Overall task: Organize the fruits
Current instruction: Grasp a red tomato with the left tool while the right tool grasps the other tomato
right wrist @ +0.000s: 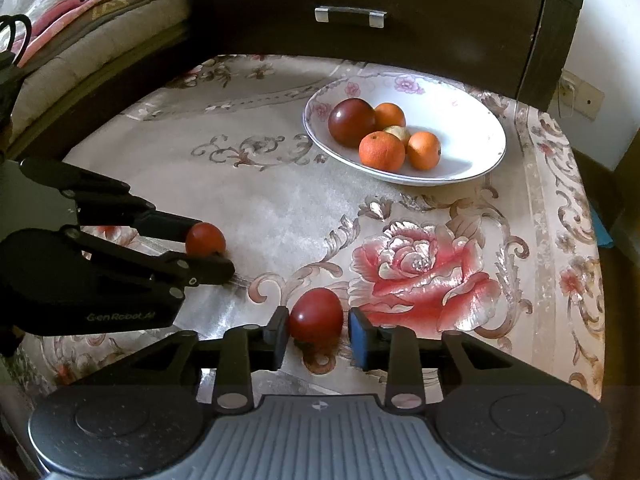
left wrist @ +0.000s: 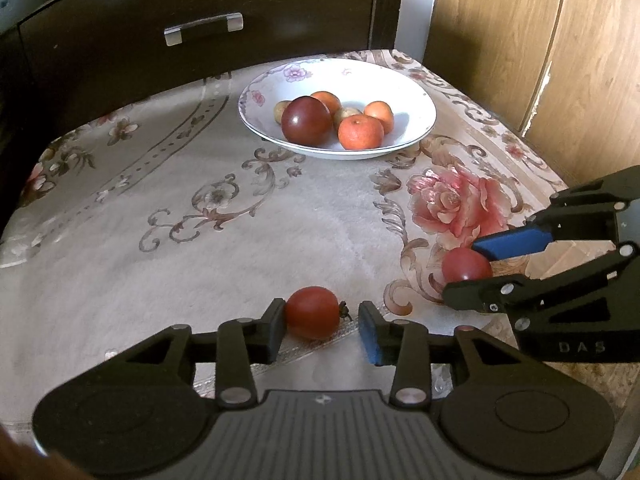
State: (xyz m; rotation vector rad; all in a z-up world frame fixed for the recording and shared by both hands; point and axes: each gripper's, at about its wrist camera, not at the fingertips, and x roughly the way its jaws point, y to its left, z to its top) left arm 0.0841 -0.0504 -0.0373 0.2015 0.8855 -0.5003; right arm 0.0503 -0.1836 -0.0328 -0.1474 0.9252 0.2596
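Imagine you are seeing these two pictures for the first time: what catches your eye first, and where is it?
Two small red tomatoes on the flowered tablecloth stand out, one between the fingers of the left claw and one between those of the right claw; neither looks gripped. Behind them, toward the dark drawer, a white flowered bowl holds oranges and a big dark red fruit.

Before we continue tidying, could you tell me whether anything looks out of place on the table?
Two red tomatoes lie loose on the tablecloth, one between the left gripper's jaws, the other between the right gripper's, while the other fruit sits in the bowl. Nothing looks spilled or damaged.
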